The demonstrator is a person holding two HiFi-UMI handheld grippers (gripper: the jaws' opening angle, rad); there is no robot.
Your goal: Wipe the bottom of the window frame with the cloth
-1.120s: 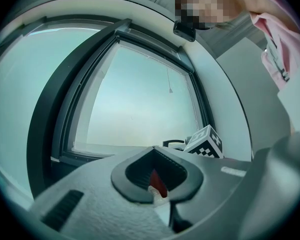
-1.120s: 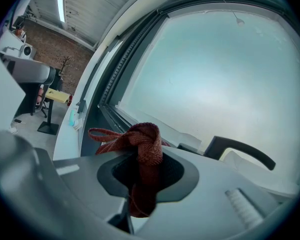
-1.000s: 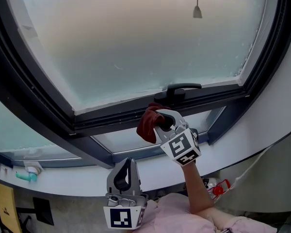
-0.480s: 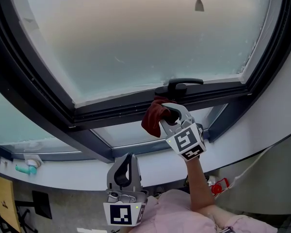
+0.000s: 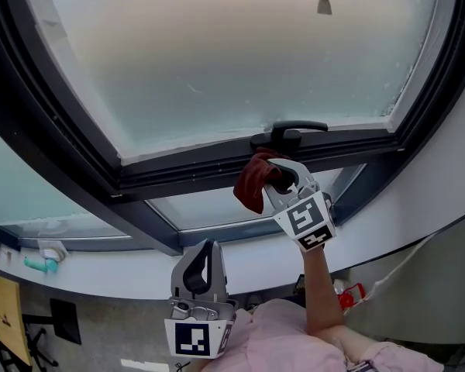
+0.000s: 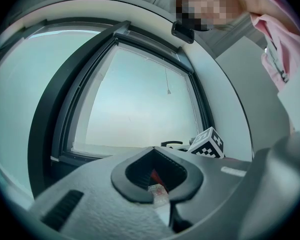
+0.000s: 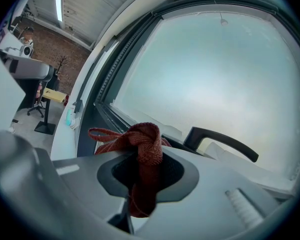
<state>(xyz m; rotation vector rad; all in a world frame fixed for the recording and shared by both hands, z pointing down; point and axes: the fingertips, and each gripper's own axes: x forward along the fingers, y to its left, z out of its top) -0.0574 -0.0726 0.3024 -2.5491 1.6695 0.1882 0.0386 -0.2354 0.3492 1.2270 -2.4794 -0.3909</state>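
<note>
No words, numbers or brands can be read. The cubes on the left gripper (image 5: 204, 254), at six o'clock, and the right gripper (image 5: 278, 173), at four o'clock, bear only square markers.

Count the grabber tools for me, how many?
2. The right gripper is up at the window frame, shut on the red cloth; the left gripper is lower down, jaws shut.

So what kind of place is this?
Probably an office or workshop, indoors by a big frosted window with a black handle. Farther back, the right gripper view shows a brick wall and a rolling chair beside a table.
</note>
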